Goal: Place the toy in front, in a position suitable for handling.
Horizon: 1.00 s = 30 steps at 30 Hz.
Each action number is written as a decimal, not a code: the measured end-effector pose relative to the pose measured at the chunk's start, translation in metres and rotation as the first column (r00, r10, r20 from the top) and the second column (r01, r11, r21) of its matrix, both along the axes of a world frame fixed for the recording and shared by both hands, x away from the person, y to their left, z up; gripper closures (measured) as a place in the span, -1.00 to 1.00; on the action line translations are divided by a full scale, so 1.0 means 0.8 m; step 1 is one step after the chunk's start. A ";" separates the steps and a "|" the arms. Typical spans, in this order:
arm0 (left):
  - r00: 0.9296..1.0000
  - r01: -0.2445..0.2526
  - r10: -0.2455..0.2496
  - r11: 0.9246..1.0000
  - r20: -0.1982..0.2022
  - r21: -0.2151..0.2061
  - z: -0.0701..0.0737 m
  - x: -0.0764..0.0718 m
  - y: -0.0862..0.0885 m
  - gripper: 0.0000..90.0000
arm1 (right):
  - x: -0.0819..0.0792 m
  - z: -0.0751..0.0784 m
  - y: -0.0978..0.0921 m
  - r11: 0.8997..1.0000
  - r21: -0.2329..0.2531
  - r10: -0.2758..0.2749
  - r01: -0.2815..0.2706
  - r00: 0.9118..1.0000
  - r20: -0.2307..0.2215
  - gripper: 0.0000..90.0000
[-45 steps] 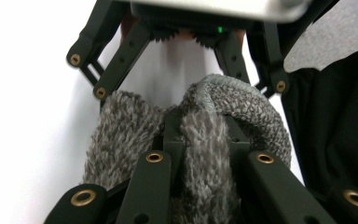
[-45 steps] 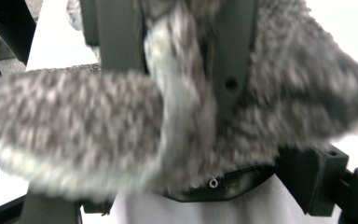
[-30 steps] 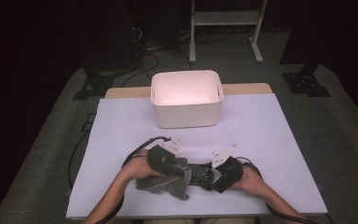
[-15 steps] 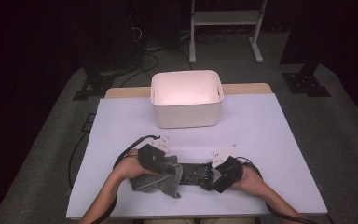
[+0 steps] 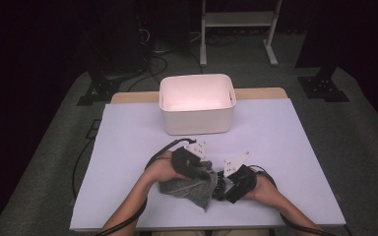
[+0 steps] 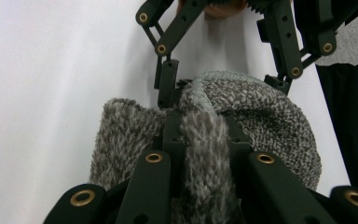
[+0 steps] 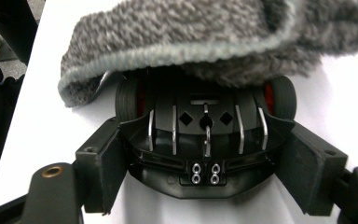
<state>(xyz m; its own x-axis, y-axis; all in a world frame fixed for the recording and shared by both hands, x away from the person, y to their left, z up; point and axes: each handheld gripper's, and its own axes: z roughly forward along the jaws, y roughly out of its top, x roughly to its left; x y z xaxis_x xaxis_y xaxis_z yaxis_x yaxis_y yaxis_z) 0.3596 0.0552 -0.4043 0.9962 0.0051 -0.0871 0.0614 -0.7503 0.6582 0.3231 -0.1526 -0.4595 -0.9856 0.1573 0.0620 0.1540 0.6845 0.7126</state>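
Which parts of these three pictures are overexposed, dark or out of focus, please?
High view: the white bin glows pinkish, overexposed inside, and the surroundings are dark. Left gripper view: the grey knit cloth is sharp, the near jaws soft. Right gripper view: the toy car sits in the cloth's shadow.

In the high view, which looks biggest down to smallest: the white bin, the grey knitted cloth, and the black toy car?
1. White bin, clearly largest.
2. Grey knitted cloth, bunched near the left gripper.
3. Black toy car, smallest, though the cloth and the right gripper partly cover it, so its full size is unsure.
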 end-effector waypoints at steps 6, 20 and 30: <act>1.000 0.014 -0.014 1.000 0.024 -0.022 -0.003 0.000 0.016 0.71 | -0.001 0.000 0.000 1.000 0.001 -0.003 0.003 1.000 -0.003 -0.49; 0.995 -0.098 0.099 0.993 0.009 -0.068 -0.021 0.004 0.106 0.71 | -0.001 0.000 0.000 1.000 0.001 -0.005 0.005 1.000 0.001 -0.49; 0.988 -0.153 0.149 0.981 -0.038 -0.116 -0.033 0.011 0.134 0.71 | -0.002 0.000 0.000 1.000 0.000 -0.005 0.005 1.000 0.004 -0.49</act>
